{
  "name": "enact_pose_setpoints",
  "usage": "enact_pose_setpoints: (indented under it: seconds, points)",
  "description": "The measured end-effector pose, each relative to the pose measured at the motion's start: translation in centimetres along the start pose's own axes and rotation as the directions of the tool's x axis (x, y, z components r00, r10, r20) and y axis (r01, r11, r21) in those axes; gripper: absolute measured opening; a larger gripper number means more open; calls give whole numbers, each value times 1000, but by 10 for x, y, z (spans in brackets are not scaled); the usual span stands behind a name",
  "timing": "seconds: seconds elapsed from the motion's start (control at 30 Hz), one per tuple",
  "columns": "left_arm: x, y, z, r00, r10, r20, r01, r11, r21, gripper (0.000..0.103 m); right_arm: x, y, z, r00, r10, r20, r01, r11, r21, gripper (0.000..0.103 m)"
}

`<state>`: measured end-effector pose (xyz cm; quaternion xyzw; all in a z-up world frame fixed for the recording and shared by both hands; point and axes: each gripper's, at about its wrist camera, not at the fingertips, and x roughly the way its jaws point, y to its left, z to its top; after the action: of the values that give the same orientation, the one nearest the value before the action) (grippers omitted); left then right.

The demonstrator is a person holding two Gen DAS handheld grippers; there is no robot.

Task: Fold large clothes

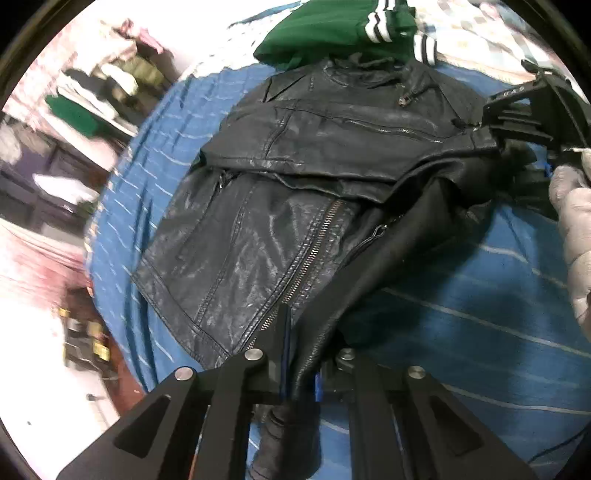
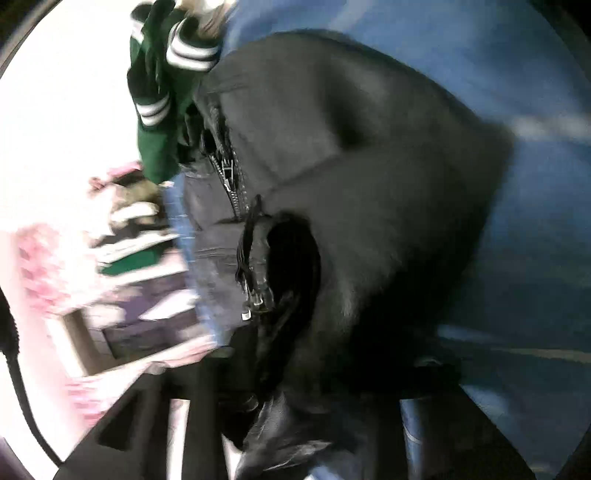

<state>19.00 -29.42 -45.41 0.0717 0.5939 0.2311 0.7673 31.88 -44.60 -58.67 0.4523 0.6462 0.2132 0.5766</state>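
A black leather jacket point(image 1: 303, 192) lies partly folded on a blue bedspread point(image 1: 480, 314), one sleeve folded across the chest. My left gripper point(image 1: 301, 354) is shut on the jacket's front edge beside the zipper, near the hem. My right gripper point(image 1: 517, 129) shows at the right of the left wrist view, shut on the jacket's upper right part and lifting it. In the blurred right wrist view the jacket's black lining point(image 2: 369, 184) fills the middle and leather bunches between my right gripper's point(image 2: 295, 424) fingers.
A folded green jacket with white striped cuffs point(image 1: 332, 33) lies just beyond the leather jacket's collar; it also shows in the right wrist view point(image 2: 159, 92). Shelves with clothes point(image 1: 96, 96) stand past the bed's left edge. A gloved hand point(image 1: 572, 229) is at the right.
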Motion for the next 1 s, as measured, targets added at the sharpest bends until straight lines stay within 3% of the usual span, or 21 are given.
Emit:
enact_pose_setpoints:
  seconds: [0.13, 0.33, 0.47, 0.5, 0.6, 0.63, 0.73, 0.8, 0.9, 0.93, 1.0]
  points:
    - [-1, 42, 11, 995, -100, 8, 100, 994, -33, 7, -5, 69, -13, 993, -100, 59, 105, 991, -86, 19]
    - [17, 141, 39, 969, -245, -17, 240, 961, -135, 14, 4, 192, -53, 971, -216, 99, 233, 948, -218, 19]
    - [52, 195, 52, 947, -315, -60, 293, 926, -239, 14, 51, 265, -70, 934, -344, 97, 357, 881, -310, 19]
    - [61, 207, 54, 938, -339, -72, 309, 913, -267, 14, 79, 289, -70, 914, -392, 104, 403, 852, -333, 19]
    - [103, 248, 54, 885, -458, -82, 392, 828, -401, 14, 142, 321, -74, 862, -497, 102, 494, 778, -388, 19]
    - [125, 264, 52, 853, -515, -83, 428, 782, -454, 14, 168, 329, -73, 840, -534, 95, 523, 753, -399, 19]
    - [165, 292, 47, 785, -611, -102, 482, 705, -519, 18, 224, 323, -66, 778, -626, 55, 586, 691, -424, 19]
    - [179, 307, 43, 747, -661, -76, 522, 653, -549, 20, 264, 321, -61, 707, -706, 37, 642, 620, -452, 19]
    - [195, 316, 38, 680, -730, -66, 557, 573, -602, 22, 299, 327, -66, 596, -799, 76, 720, 491, -490, 25]
    - [199, 318, 36, 665, -744, -67, 557, 554, -619, 26, 305, 329, -69, 571, -817, 83, 738, 466, -488, 30]
    - [198, 328, 33, 676, -733, -71, 533, 553, -641, 49, 313, 333, -72, 553, -830, 75, 743, 451, -494, 41]
